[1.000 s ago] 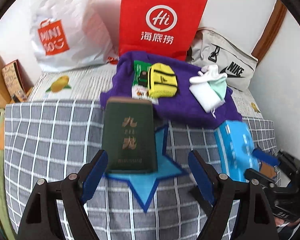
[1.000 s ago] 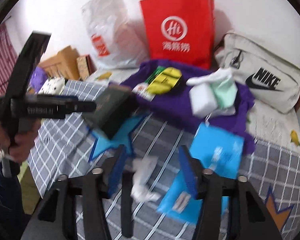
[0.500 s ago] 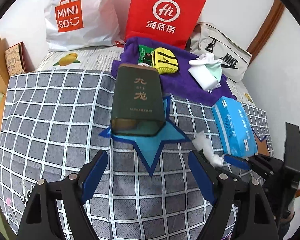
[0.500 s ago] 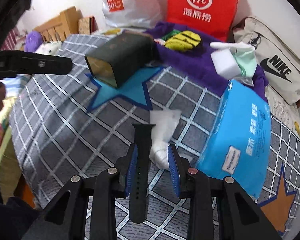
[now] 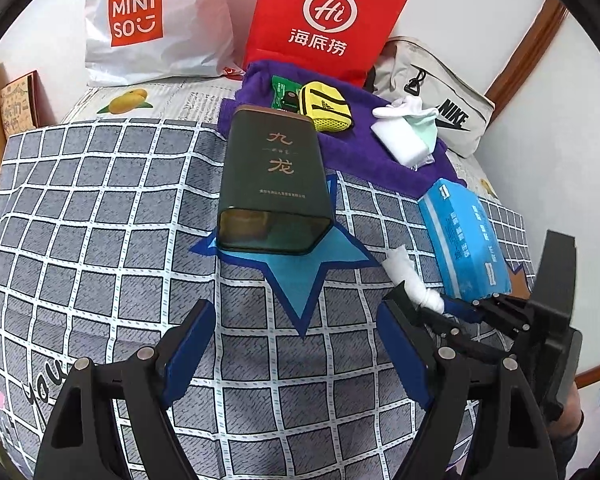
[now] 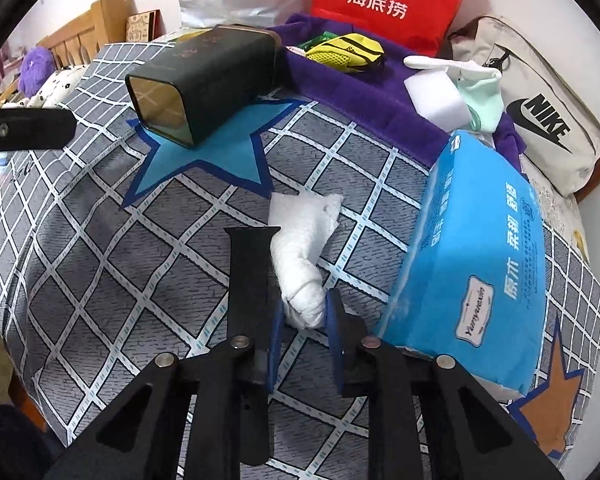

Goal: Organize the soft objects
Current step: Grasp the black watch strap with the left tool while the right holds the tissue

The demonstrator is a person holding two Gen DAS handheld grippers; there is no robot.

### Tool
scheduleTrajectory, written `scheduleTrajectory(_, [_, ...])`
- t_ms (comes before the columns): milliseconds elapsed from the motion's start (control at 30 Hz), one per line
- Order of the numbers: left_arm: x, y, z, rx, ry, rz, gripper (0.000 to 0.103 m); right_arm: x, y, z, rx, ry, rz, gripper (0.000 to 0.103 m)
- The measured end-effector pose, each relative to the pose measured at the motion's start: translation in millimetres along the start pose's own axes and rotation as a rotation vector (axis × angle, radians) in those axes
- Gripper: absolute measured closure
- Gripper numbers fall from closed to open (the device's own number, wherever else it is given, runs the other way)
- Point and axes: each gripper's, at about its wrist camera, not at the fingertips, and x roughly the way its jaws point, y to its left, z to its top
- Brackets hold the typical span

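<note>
Right hand-held gripper (image 6: 303, 322) clamping down on the near end of a crumpled white tissue (image 6: 302, 254), blue pads pressing it from both sides, rest of the tissue trailing forward and lying on the grey checked bedspread (image 6: 100, 240). Tissue sitting just beside the blue tissue pack (image 6: 480, 256), at the pack's left edge, near a tip of the light blue star print (image 6: 204, 152). Left hand-held gripper (image 5: 296, 344) hanging over the bedspread with jaws spread wide, nothing between them, pointing toward the dark green tin (image 5: 274, 180). Tin lying on its side across the star print, open end facing the left camera, far end touching or overlapping the purple towel (image 5: 340, 148); cannot tell which. Lying on the towel: yellow mesh pouch (image 5: 326, 108), small green packet (image 5: 282, 94) just beside it, white sponge block (image 5: 398, 140) with a mint and white sock (image 5: 416, 118) draped over it. Leaning against the wall behind the towel: red paper bag (image 5: 320, 20), white Miniso plastic bag (image 5: 152, 20) to its left, beige Nike bag (image 5: 440, 92) to its right. From the left wrist view, showing the right hand-held gripper at lower right, pinching the same tissue (image 5: 410, 282) next to the pack (image 5: 464, 236). Purple plush toy (image 6: 36, 70) sitting far left by the wooden headboard (image 6: 88, 28) in the right wrist view.
</note>
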Motion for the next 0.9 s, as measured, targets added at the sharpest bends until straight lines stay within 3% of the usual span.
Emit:
scheduleTrajectory(133, [4.2, 0.1, -3.0, -0.006, 0.012, 0.012, 0.022, -18.9, -6.3, 6.1, 0.051, -0.069, 0.049, 0.084])
scheduleTrajectory(333, [13.6, -9.7, -11.0, 0.001, 0.049, 0.014, 0.022, -41.2, -10.4, 10.3, 0.052, -0.138, 0.027, 0.084])
scheduleTrajectory(600, [27.7, -56.3, -26.0, 0.063, 0.099, -0.021, 0.022, -78.5, -32.7, 0.4, 0.077, -0.208, 0.022, 0.084])
scheduleTrajectory(767, [40.9, -82.4, -36.0, 0.056, 0.128, -0.057, 0.022, -92.8, -54.4, -19.0, 0.117, -0.222, -0.012, 0.084])
scheduleTrajectory(900, [50.9, -104.9, -40.9, 0.078, 0.162, -0.044, 0.022, -101.4, -70.4, -28.6, 0.138, -0.218, -0.013, 0.084])
